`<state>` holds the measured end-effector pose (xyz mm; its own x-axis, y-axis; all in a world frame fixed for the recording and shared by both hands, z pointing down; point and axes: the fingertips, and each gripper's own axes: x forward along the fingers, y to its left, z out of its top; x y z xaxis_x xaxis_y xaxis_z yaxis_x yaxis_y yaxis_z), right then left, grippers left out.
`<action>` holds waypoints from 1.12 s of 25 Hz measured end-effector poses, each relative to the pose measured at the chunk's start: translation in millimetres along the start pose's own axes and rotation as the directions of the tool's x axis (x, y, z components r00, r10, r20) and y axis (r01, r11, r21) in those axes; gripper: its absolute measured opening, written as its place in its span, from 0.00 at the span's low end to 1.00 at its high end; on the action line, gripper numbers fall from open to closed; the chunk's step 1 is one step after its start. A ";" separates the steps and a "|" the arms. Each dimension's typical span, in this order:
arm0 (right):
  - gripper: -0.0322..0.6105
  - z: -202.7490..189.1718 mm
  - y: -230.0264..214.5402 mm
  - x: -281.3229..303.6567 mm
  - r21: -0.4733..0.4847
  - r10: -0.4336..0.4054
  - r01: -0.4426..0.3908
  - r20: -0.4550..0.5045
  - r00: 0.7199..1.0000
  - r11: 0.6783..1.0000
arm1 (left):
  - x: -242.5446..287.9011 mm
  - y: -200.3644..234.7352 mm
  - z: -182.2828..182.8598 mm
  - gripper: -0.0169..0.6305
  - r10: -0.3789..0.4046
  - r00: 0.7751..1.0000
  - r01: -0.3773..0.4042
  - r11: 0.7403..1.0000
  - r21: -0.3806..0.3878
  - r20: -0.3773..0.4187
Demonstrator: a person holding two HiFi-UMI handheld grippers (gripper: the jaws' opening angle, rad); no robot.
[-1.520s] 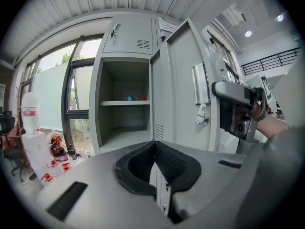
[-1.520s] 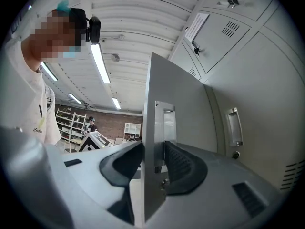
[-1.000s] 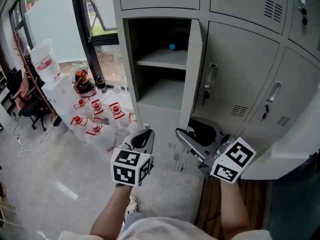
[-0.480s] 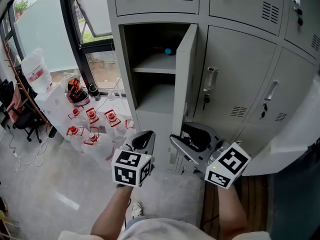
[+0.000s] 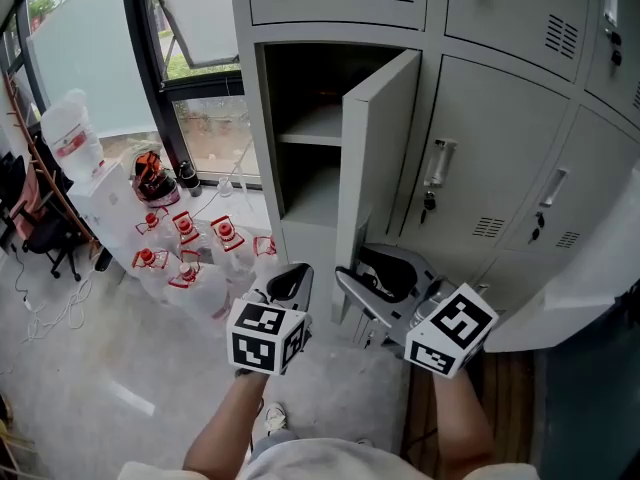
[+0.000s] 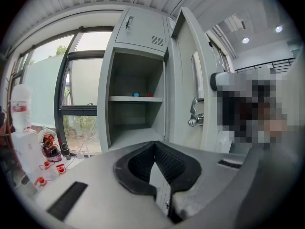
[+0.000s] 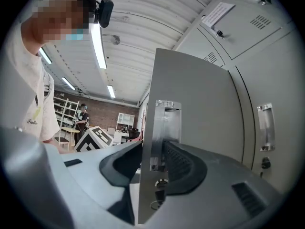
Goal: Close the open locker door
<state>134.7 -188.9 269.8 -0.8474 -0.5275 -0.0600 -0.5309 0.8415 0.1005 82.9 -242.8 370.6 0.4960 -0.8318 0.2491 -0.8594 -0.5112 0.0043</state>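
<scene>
Low at the centre of the head view, my right gripper (image 5: 358, 266) straddles the upright free edge of the half-open locker door (image 5: 378, 158), jaws apart and just eased narrower, not clamped. Its compartment (image 5: 295, 93) lies up-left of them; my left gripper (image 5: 288, 282), jaws together and empty, hangs just left, farther from the edge

We are seeing daylight coming through a dark-framed window (image 5: 195, 78), brightening a pale floor (image 5: 90, 368); red-capped bottles (image 5: 188, 268) are standing below it.
</scene>
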 end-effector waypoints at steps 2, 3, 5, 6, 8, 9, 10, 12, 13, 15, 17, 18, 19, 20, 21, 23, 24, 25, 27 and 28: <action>0.27 -0.2 0.7 7.0 0.017 0.011 -0.011 -0.003 1.000 1.000 | -1.4 5.7 -3.0 0.04 -0.001 1.000 0.001 1.000 -0.006 -0.005; 0.26 -0.5 0.9 11.2 0.020 0.012 -0.012 -0.005 1.000 1.000 | -2.2 9.5 -4.1 0.04 0.000 1.000 0.000 1.000 -0.009 -0.006; 0.26 -1.3 1.0 20.0 0.023 0.011 -0.010 -0.006 1.000 1.000 | -3.4 18.2 -5.3 0.04 0.006 1.000 -0.006 1.000 -0.013 -0.006; 0.26 -1.6 0.8 24.3 0.025 0.009 -0.009 -0.004 1.000 1.000 | -3.7 22.4 -5.5 0.04 0.008 1.000 -0.008 1.000 -0.015 -0.005; 0.26 -1.7 0.4 32.7 0.027 0.004 -0.004 -0.002 1.000 1.000 | -4.0 30.1 -5.5 0.04 0.009 1.000 -0.009 1.000 -0.018 -0.004; 0.26 -1.8 0.2 37.0 0.027 0.001 -0.001 -0.003 1.000 1.000 | -4.0 33.7 -5.5 0.04 0.008 1.000 -0.008 1.000 -0.019 -0.003; 0.26 -1.9 -0.1 41.5 0.026 -0.002 0.002 -0.004 1.000 1.000 | -3.7 37.2 -5.7 0.04 0.007 1.000 -0.007 1.000 -0.020 -0.002; 0.26 -2.6 -1.1 50.4 0.025 -0.012 0.012 -0.009 1.000 1.000 | -2.6 44.1 -6.0 0.04 0.002 1.000 -0.002 1.000 -0.022 -0.001; 0.26 -3.0 -1.8 54.9 0.024 -0.018 0.019 -0.011 1.000 1.000 | -2.0 47.8 -6.1 0.04 -0.001 1.000 0.001 1.000 -0.023 0.000; 0.26 -3.7 -3.4 63.8 0.022 -0.035 0.035 -0.016 0.999 0.999 | -0.8 56.0 -5.6 0.04 -0.006 1.000 0.006 1.000 -0.024 0.002; 0.26 -4.3 -6.0 72.7 0.018 -0.054 0.055 -0.020 0.998 0.998 | 0.7 66.0 -4.3 0.04 -0.007 1.000 0.007 1.000 -0.025 0.004; 0.26 -4.6 -7.6 77.3 0.015 -0.066 0.066 -0.023 0.998 0.998 | 1.5 71.7 -3.7 0.04 -0.007 1.000 0.007 1.000 -0.026 0.006; 0.26 -5.0 -9.0 81.7 0.012 -0.078 0.078 -0.025 0.997 0.997 | 2.1 77.6 -3.0 0.04 -0.006 1.000 0.006 1.000 -0.026 0.007; 0.26 -5.3 -9.9 85.9 0.009 -0.092 0.092 -0.027 0.995 0.996 | 2.2 83.5 -2.5 0.04 -0.006 1.000 0.006 1.000 -0.026 0.008; 0.26 -5.6 -10.6 89.8 0.006 -0.106 0.106 -0.028 0.994 0.994 | 1.9 89.3 -2.0 0.04 -0.006 1.000 0.006 1.000 -0.026 0.008; 0.26 -5.9 -12.0 97.2 0.003 -0.134 0.134 -0.025 0.991 0.991 | 1.2 100.2 -1.0 0.04 -0.009 1.000 0.009 1.000 -0.023 0.009; 0.26 -6.1 -12.8 100.8 0.002 -0.146 0.146 -0.023 0.989 0.989 | 1.2 105.3 -0.7 0.04 -0.011 1.000 0.011 1.000 -0.020 0.009; 0.26 -6.5 -13.9 104.5 0.002 -0.157 0.157 -0.021 0.987 0.988 | 1.5 109.9 -0.5 0.04 -0.014 1.000 0.015 1.000 -0.018 0.009; 0.26 -7.3 -16.5 111.8 -0.001 -0.177 0.177 -0.020 0.984 0.984 | 2.6 118.1 0.3 0.04 -0.023 1.000 0.023 1.000 -0.014 0.010; 0.26 -7.7 -17.9 115.2 -0.002 -0.187 0.187 -0.021 0.982 0.982 | 3.5 121.6 1.0 0.04 -0.028 1.000 0.028 1.000 -0.011 0.011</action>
<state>46.6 -265.6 268.7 -0.7330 -0.6778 -0.0574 -0.6799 0.7278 0.0895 -19.7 -308.1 371.0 0.5215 -0.8192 0.2387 -0.8463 -0.5322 0.0225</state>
